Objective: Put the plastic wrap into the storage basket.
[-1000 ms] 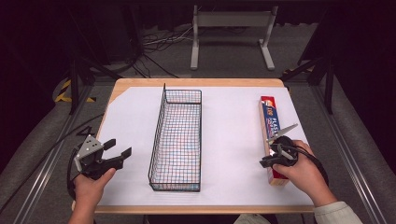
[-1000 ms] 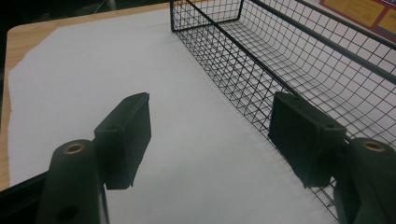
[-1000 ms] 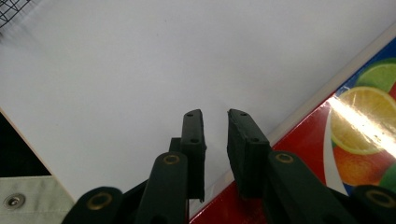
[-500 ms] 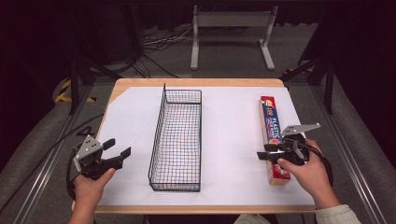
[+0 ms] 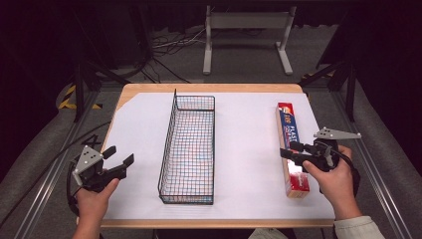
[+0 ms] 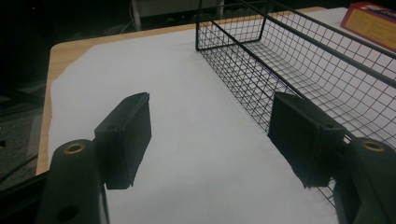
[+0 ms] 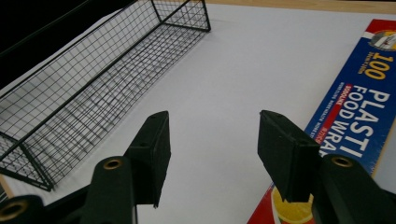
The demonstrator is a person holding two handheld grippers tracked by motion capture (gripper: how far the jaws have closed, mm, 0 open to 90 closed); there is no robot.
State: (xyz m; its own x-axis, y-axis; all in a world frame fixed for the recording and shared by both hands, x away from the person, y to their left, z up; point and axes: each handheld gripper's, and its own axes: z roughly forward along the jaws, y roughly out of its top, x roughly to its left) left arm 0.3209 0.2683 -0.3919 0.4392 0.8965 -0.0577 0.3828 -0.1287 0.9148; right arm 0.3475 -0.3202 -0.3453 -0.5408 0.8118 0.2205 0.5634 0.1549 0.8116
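Lying lengthwise near the table's right edge, the plastic food wrap box (image 5: 290,149) rests flat on the white sheet (image 5: 249,149), well apart from the wire basket (image 5: 189,144) that stands at the middle. The right gripper (image 5: 291,151) hovers over the box's nearer half, pointing toward the basket; its jaws have just been opening and now stand apart with nothing between them. In the right gripper view the box (image 7: 359,116) runs along the right side, one jaw above its near end and the other above bare sheet, the pads clear of the cardboard. The left gripper (image 5: 119,160) is held at the table's near left, just left of the basket; its jaws are spread wide and empty, with the basket's (image 6: 299,60) long wall beside the right jaw in the left gripper view.
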